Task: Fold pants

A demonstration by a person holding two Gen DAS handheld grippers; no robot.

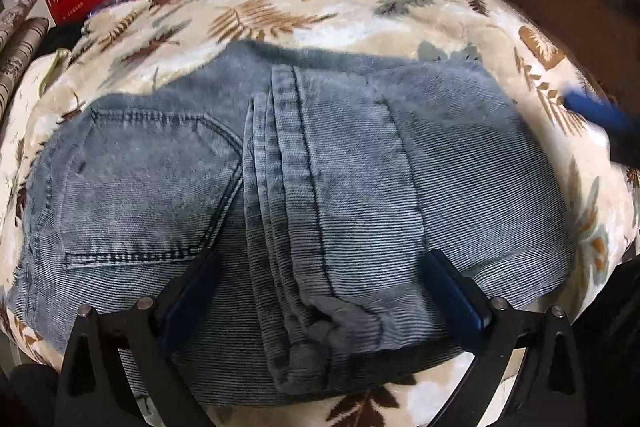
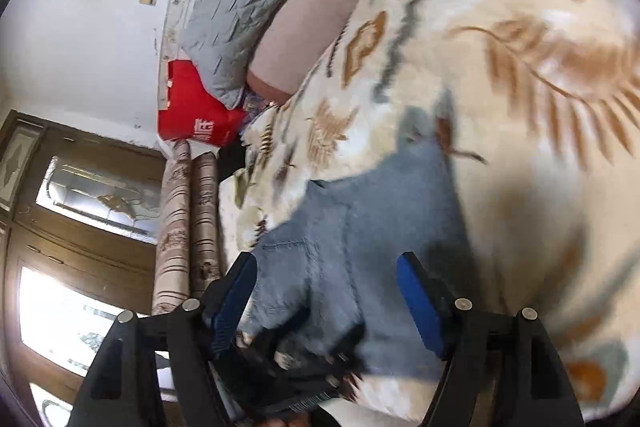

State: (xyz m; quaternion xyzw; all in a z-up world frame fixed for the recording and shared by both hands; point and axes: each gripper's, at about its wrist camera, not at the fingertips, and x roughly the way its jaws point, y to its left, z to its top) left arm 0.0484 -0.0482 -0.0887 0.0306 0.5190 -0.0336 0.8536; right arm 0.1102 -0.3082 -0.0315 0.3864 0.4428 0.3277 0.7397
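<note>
One folded pair of jeans (image 1: 280,195) lies on one blanket (image 1: 280,11); two grippers, left (image 1: 320,291) and right (image 2: 324,291), both spread wide, holding nothing.

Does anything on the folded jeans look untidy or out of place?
Mostly neat. The folded jeans lie flat on the leaf-print blanket, but the cuff end near the open left gripper is bunched and crumpled rather than lying flush.

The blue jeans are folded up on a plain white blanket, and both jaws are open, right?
Not quite. The blanket is not plain: it is cream with brown and grey leaf prints, as the left wrist view shows. The folded jeans do lie on it, and both sets of jaws are open.
</note>
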